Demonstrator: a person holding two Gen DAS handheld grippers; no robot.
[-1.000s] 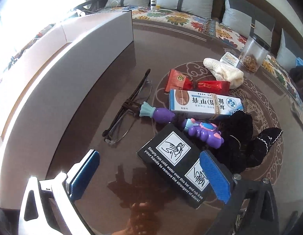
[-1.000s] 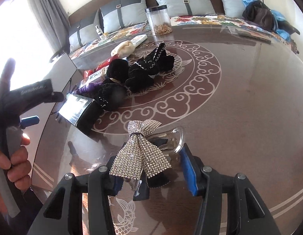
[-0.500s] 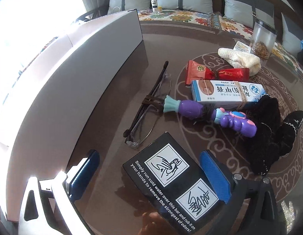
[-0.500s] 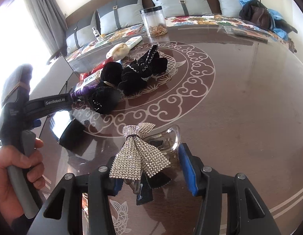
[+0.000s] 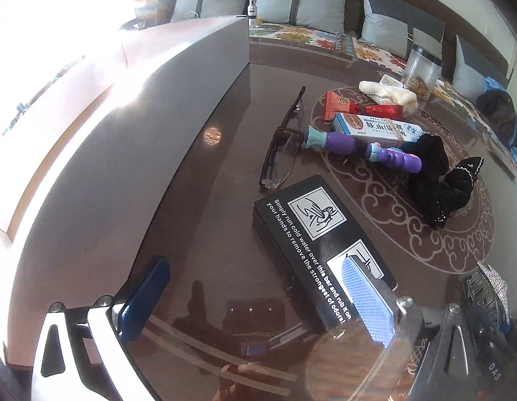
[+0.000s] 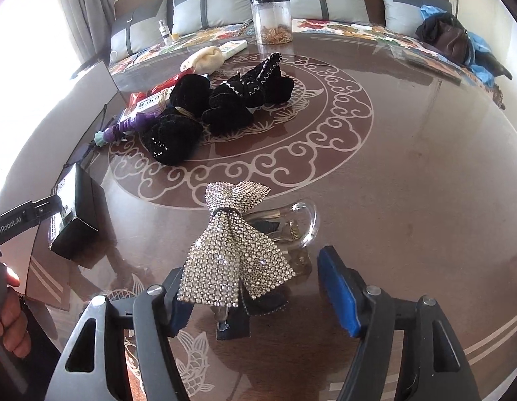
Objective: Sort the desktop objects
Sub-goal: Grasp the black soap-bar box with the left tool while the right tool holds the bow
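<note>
My left gripper [image 5: 255,304] is open, its jaws wide apart over the near end of a black box with white print [image 5: 312,240], which lies flat on the brown table [image 5: 205,220]; the right pad [image 5: 367,299] overlaps the box's near corner. The box also shows in the right wrist view [image 6: 73,210]. My right gripper [image 6: 258,297] is open around a rhinestone bow hair clip [image 6: 231,250] resting on the table between its fingers. Glasses [image 5: 282,147], a purple toy [image 5: 358,148], a white-and-blue carton [image 5: 375,127], red packets [image 5: 342,105] and black cloth items [image 5: 435,180] lie beyond.
A white open storage box [image 5: 131,127] stands along the table's left side. A clear jar [image 6: 272,20] and a cream knit item [image 6: 205,58] sit at the far edge. A cushioned bench [image 6: 325,3] runs behind the table.
My left gripper has pulled back and swung so the black box now sits between its jaws. The right gripper's fingers have spread wider, off the bow clip.
</note>
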